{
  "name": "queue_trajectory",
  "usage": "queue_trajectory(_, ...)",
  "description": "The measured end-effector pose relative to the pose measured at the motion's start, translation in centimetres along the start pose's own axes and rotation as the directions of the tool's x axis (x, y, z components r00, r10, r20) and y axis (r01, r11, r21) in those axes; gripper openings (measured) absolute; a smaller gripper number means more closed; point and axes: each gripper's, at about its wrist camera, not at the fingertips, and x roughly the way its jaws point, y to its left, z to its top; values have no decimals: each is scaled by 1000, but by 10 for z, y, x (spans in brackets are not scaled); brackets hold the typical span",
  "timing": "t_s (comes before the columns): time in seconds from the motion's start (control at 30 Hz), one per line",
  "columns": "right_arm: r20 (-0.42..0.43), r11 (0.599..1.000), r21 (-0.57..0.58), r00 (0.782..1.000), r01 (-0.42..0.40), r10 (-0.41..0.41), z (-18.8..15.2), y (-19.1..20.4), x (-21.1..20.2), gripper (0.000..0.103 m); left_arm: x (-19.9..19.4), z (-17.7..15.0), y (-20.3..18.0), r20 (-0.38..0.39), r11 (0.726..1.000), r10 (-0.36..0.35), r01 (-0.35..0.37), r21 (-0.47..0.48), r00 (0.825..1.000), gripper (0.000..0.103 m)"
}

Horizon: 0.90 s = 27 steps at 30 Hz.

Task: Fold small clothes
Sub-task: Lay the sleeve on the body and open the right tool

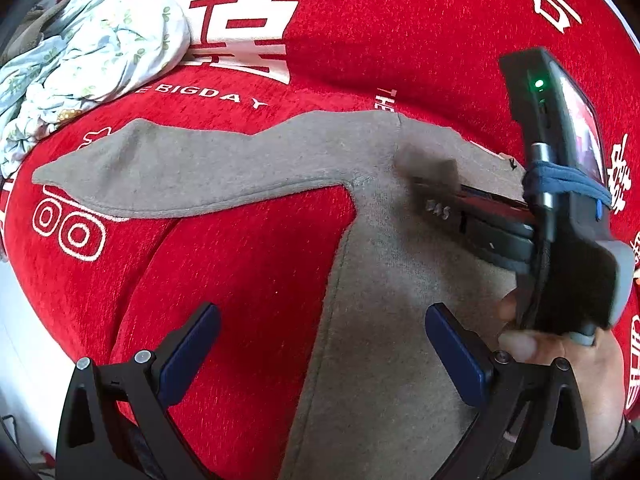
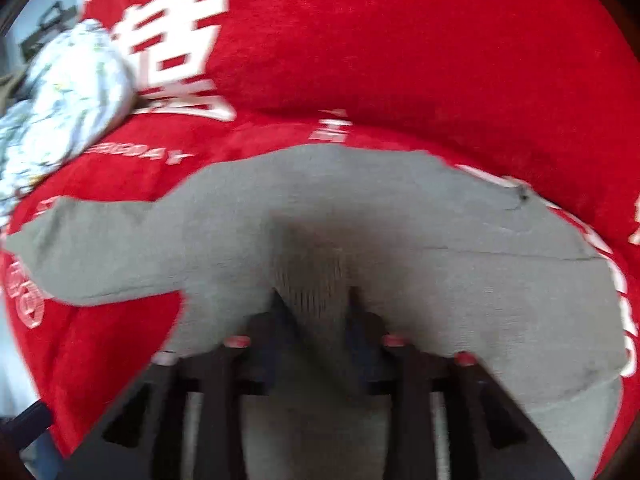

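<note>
Grey garment [image 1: 384, 264] is lying flat on the red sofa [image 1: 248, 280], one sleeve outstretched for folding. Right tongs [image 2: 316, 300] are pinching a ribbed fold; left tongs [image 1: 320, 344] are hovering spread above.

It looks like a home: a soft red cover [image 1: 260, 280] with white writing, maybe a bed, with crumpled flowery cloth [image 1: 92, 48].

Red plush sofa cover [image 1: 360, 32] fills nearly whole frame, white Chinese characters and "BIGDAY" lettering printed on it. Crumpled floral sheet [image 1: 100, 52] bunched upper left. Pale floor strip [image 1: 16, 320] down left edge. Dim furniture far upper left corner, too blurry. Soft daylight.
</note>
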Motion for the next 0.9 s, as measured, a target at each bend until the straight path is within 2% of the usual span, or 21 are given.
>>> queue_trajectory(0.03,17,1000,-18,1000,-4,4,-1,4,-5,56,-1,0,0,1,1000,0,0,-1,1000,103)
queue_trajectory(0.13,86,998,-64,996,18,-12,1,5,-27,58,-2,1,-2,4,1000,4,-4,2,1000,103)
queue_trajectory(0.2,130,999,-26,991,46,-42,2,-18,-44,64,-2,1,-2,3,1000,6,-6,5,1000,103)
queue_trajectory(0.27,135,993,49,984,110,-116,2,-50,-54,77,-1,0,-4,1,1000,6,-6,6,1000,103)
queue_trajectory(0.33,98,967,135,968,218,-232,-3,-97,-55,77,-1,-1,-5,0,1000,4,-4,8,1000,103)
queue_trajectory(0.4,14,921,224,943,320,-331,-13,-146,-50,77,-1,-2,-7,-2,1000,2,-2,13,1000,103)
queue_trajectory(0.53,-132,851,343,917,398,-375,-37,-205,-32,77,4,-5,-12,-17,1000,2,-2,25,1000,103)
queue_trajectory(0.57,-147,849,351,919,395,-367,-41,-207,-29,77,5,-6,-13,-19,1000,5,-4,27,1000,103)
queue_trajectory(0.67,-110,865,319,921,388,-373,-37,-179,-24,77,7,-7,-12,-27,999,18,-17,29,999,103)
queue_trajectory(0.8,-68,931,176,948,319,-311,-17,-104,-9,77,4,-7,-5,-22,999,33,-33,17,999,103)
queue_trajectory(0.87,-44,938,100,944,331,-328,-11,-68,-5,77,2,-6,3,-15,999,41,-41,2,999,103)
queue_trajectory(0.9,-24,930,59,932,363,-362,-9,-48,-3,77,1,-6,6,-14,999,43,-44,-5,999,103)
